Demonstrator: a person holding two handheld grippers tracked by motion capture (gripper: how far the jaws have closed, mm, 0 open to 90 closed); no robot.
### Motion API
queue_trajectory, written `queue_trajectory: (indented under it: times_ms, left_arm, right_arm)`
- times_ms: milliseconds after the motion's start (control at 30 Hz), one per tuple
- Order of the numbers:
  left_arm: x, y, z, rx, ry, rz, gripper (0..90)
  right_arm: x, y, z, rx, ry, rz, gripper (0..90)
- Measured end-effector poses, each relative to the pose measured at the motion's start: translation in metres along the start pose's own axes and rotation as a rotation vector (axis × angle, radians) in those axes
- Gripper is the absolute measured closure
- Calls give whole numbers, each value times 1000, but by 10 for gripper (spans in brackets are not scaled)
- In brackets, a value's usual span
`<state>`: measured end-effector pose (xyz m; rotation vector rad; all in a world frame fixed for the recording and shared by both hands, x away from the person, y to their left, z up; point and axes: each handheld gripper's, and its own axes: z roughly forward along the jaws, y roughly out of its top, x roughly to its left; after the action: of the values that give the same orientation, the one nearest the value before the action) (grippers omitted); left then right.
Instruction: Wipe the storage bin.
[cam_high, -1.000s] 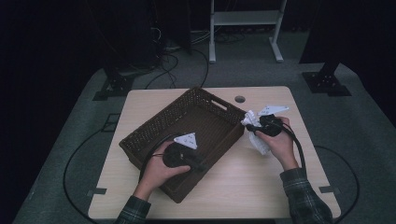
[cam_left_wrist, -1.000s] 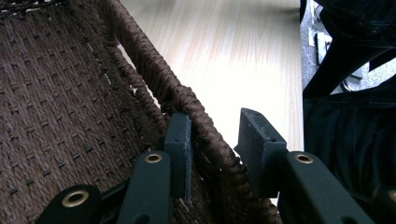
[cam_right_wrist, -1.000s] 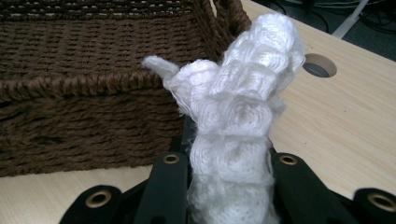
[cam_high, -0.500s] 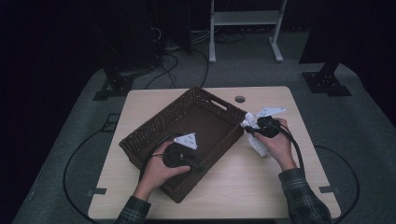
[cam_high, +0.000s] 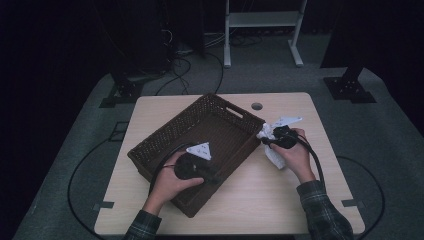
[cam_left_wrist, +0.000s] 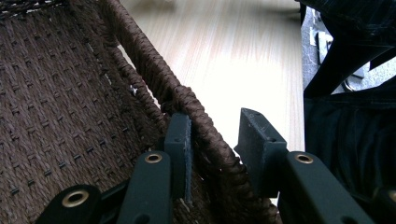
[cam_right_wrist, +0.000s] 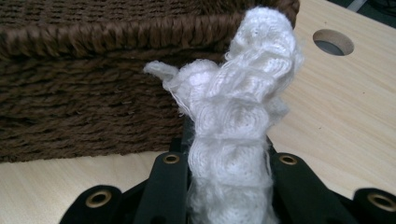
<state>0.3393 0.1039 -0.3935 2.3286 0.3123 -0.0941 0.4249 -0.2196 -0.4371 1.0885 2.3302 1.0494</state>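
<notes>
The brown woven basket (cam_high: 200, 145) is sitting slantwise on the wooden table (cam_high: 280, 200), and everything else is placed around it. The left gripper (cam_high: 212, 175) is reaching in over the basket's near long wall; in the left gripper view that gripper (cam_left_wrist: 215, 154) is straddling the braided rim (cam_left_wrist: 196, 116), one jaw inside against the weave and the other jaw outside over the table. The inner pad is lying against the wall, while a sliver of light is showing between the rim and the outer pad, so I cannot tell whether the jaws are actually pinching the wall.

The right gripper (cam_high: 267, 140) is hanging just outside the basket's right-hand corner, and its jaws are clenching a bunched white cloth (cam_high: 272, 150). In the right gripper view the cloth (cam_right_wrist: 233, 140) is standing up between the jaws as a twisted roll, its top reaching the height of the basket's rim (cam_right_wrist: 140, 32), close in front of the outer wall but apart from it. A round hole (cam_right_wrist: 332, 43) in the tabletop is showing beyond the basket's corner
</notes>
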Motion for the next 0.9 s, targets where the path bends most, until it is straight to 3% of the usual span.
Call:
queue_trajectory:
  times_ms: [900]
  left_arm:
    - [0,0,0,0,0,0,646]
  right_arm:
    - [-3,-22,32,106,21,17,749]
